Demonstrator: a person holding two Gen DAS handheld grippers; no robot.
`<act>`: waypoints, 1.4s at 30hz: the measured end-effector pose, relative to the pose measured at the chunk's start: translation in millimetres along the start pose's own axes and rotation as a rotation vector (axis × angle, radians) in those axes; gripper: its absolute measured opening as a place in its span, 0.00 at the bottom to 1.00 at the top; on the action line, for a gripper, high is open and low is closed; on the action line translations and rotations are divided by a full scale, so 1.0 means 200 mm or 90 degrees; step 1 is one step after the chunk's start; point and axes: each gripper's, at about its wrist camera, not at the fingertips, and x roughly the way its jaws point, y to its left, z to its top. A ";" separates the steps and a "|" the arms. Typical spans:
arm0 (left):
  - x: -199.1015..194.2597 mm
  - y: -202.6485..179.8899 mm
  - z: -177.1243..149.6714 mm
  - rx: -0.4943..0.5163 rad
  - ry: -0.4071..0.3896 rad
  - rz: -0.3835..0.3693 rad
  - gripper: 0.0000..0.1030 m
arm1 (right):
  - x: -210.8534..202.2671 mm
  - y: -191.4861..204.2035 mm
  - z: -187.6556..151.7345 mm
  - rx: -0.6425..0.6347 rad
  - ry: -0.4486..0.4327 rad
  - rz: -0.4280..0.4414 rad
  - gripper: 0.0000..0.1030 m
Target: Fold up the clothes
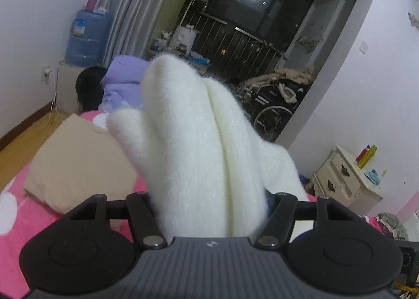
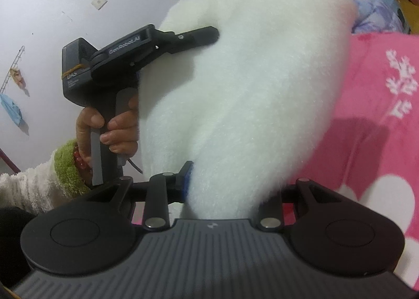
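My left gripper (image 1: 212, 202) is clamped on a white knit (image 1: 199, 142), a fluffy garment bunched into thick folds that rise straight out from between the jaws and fill the middle of the left view. The fingers themselves are buried in the wool, so only the black linkages at either side show.

My right gripper (image 2: 225, 189) grips the same knit (image 2: 248, 89) lower down; a blue pad (image 2: 187, 178) on its left finger presses flat against the fabric, and the other finger is hidden behind it. In the right view I also see the left gripper (image 2: 209, 33) from the side, its jaw pinched onto the upper edge of the knit, with my left hand (image 2: 110, 129) wrapped round its handle.

The knit hangs lifted between the two tools, above the pink blanket (image 2: 379, 142) with white dots and a flower print. On the blanket, off to the left in the left view, lies a tan folded cloth (image 1: 78, 165), and beyond it a lilac jacket (image 1: 123, 82).
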 end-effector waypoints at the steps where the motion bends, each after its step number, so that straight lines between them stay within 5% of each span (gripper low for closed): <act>1: 0.00 0.04 0.01 -0.002 -0.003 -0.005 0.63 | 0.03 -0.02 0.01 -0.003 0.000 -0.003 0.31; 9: 0.08 0.44 0.05 -0.043 -0.006 -0.045 0.63 | 0.42 -0.16 0.13 0.008 0.032 -0.068 0.31; 17: 0.09 0.85 0.10 -0.052 -0.014 -0.021 0.63 | 0.97 -0.27 0.24 -0.005 0.074 -0.115 0.31; 29: 0.14 1.15 0.34 -0.062 -0.010 0.029 0.63 | 1.47 -0.54 0.36 0.030 -0.010 -0.112 0.31; 42: 0.64 1.23 0.57 -0.023 0.019 0.000 0.63 | 1.80 -0.98 0.75 0.077 -0.100 -0.179 0.30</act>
